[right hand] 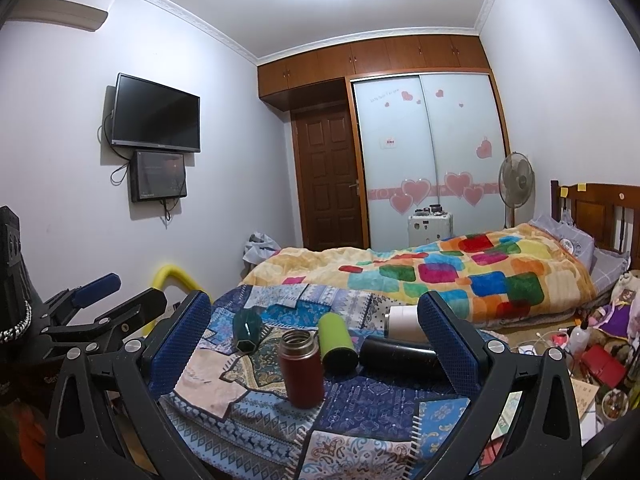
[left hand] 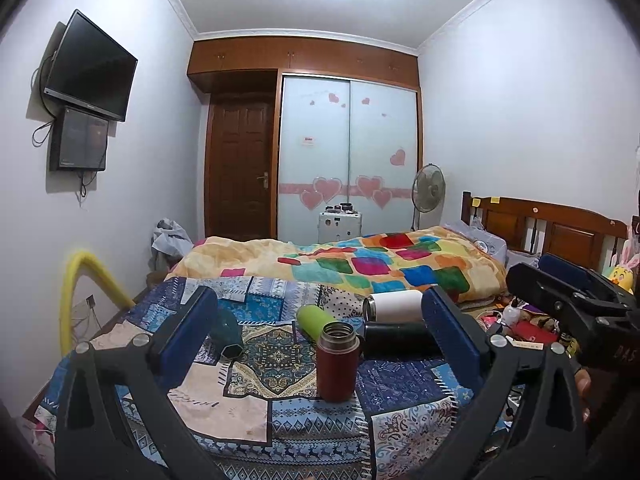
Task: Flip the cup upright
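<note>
A dark red flask (left hand: 337, 360) (right hand: 302, 368) stands upright on the patchwork cloth (left hand: 248, 404) (right hand: 360, 404), open mouth up. Behind it lie several cups on their sides: a lime green one (left hand: 314, 318) (right hand: 337, 342), a black one (left hand: 400, 338) (right hand: 398, 356), a white one (left hand: 394, 306) (right hand: 404, 322) and a dark teal one (left hand: 228, 334) (right hand: 247, 328). My left gripper (left hand: 320, 340) is open and empty, its blue pads either side of the flask, short of it. My right gripper (right hand: 316, 344) is open and empty, likewise framing the cups.
A bed with a colourful quilt (left hand: 380, 264) (right hand: 460, 276) lies behind the cloth. Clutter covers the floor at right (right hand: 592, 356). A yellow tube (left hand: 80, 280) arches at left. The other gripper shows at each view's edge (left hand: 576, 312) (right hand: 92, 312).
</note>
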A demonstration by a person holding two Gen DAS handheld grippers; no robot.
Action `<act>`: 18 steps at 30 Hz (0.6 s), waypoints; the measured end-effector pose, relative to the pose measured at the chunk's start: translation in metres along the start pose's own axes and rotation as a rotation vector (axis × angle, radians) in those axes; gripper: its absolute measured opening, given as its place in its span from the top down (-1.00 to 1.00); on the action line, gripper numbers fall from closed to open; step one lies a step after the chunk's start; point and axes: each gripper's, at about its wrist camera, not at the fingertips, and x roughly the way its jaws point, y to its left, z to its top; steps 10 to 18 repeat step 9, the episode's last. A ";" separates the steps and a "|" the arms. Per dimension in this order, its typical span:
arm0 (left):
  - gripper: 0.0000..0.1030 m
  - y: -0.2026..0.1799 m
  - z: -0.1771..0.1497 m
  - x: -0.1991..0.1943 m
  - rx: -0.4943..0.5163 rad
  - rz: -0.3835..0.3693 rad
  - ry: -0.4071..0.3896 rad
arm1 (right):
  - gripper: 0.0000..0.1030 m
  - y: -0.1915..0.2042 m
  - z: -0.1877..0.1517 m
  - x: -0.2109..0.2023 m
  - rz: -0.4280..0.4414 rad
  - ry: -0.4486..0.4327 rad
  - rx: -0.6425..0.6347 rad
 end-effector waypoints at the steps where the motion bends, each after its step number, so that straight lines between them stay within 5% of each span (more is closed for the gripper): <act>1: -1.00 0.000 0.000 0.000 0.001 0.001 0.000 | -1.00 0.000 0.000 0.000 0.000 0.000 0.001; 18: -1.00 -0.001 0.001 -0.001 0.004 0.002 0.001 | -1.00 0.000 0.001 0.000 0.002 0.002 0.001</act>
